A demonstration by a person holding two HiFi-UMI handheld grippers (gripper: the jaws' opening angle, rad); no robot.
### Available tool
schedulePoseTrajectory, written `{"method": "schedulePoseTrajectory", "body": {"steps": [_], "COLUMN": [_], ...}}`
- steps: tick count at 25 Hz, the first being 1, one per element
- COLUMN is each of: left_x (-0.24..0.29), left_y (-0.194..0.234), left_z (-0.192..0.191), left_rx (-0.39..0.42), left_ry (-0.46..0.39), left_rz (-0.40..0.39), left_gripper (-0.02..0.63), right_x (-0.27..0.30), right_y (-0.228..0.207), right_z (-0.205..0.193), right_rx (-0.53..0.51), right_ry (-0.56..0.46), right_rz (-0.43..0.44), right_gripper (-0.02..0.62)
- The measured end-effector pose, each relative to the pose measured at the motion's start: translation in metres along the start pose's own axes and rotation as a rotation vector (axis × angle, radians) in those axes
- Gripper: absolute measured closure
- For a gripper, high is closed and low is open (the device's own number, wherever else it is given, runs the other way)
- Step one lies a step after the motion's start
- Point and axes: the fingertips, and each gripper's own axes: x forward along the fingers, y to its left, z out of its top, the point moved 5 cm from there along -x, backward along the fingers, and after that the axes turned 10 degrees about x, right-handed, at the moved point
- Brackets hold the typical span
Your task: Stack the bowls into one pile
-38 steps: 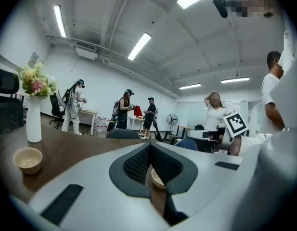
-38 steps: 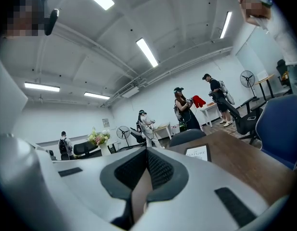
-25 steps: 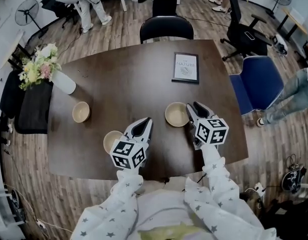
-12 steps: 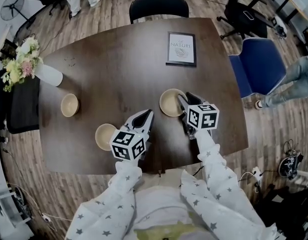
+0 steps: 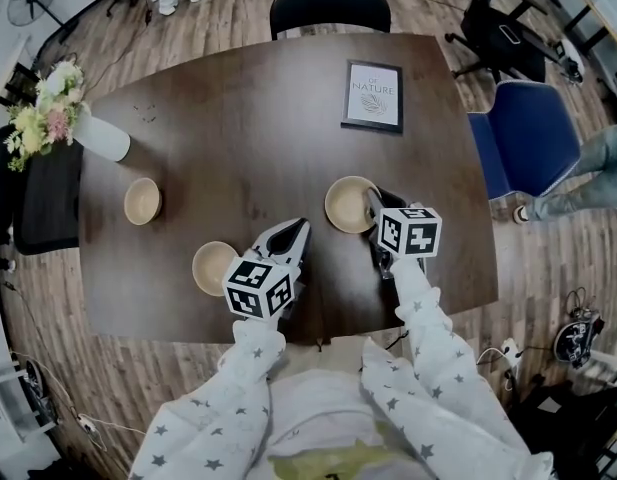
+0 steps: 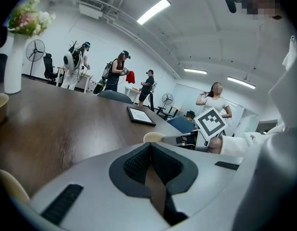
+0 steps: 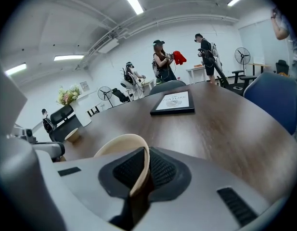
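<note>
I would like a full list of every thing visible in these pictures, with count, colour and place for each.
table: 1, dark brown, centre.
bowls: 3, beige, on the table: far-left bowl, near bowl, right bowl.
framed print: 1, black frame, table's far side.
vase with flowers: 1, white, table's left corner.
chairs: 3; black chair at the far edge, blue chair at right, black office chair beyond it.
people: several, standing in the background.
sleeves: 2, white with stars, bottom.
left gripper: 1, white, jaws together and empty, beside the near bowl.
right gripper: 1, white, jaws closing with the right bowl's rim between them.
</note>
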Motion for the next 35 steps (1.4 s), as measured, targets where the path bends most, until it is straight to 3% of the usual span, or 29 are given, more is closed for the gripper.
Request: {"method": "schedulePoseTrajectory", "body": {"steps": [11,19,35], "left_x": [-0.019,-0.051,-0.153], "left_y": [-0.003,0.002,0.048], "left_z": [0.011,0.022,0.012], "left_rx": [-0.012,-0.010,-0.049], "left_ry": [-0.070,-0.162,-0.254], "left_rz": [0.053,0.154,0.370], "left_gripper": [0.581,0.581,0.581], "right_x": [-0.015,-0.018,-0.003], "right_y": [0.012,0.039,0.148], "right_z": [0.011,0.014,0.005], "right_rx": [0.040,0.047,0.028], "right_ry": [-0.026,-0.038,0.006], "right_rz": [0.075,0.169,0.370], "right_gripper": [0.555,0.555,0.555]}}
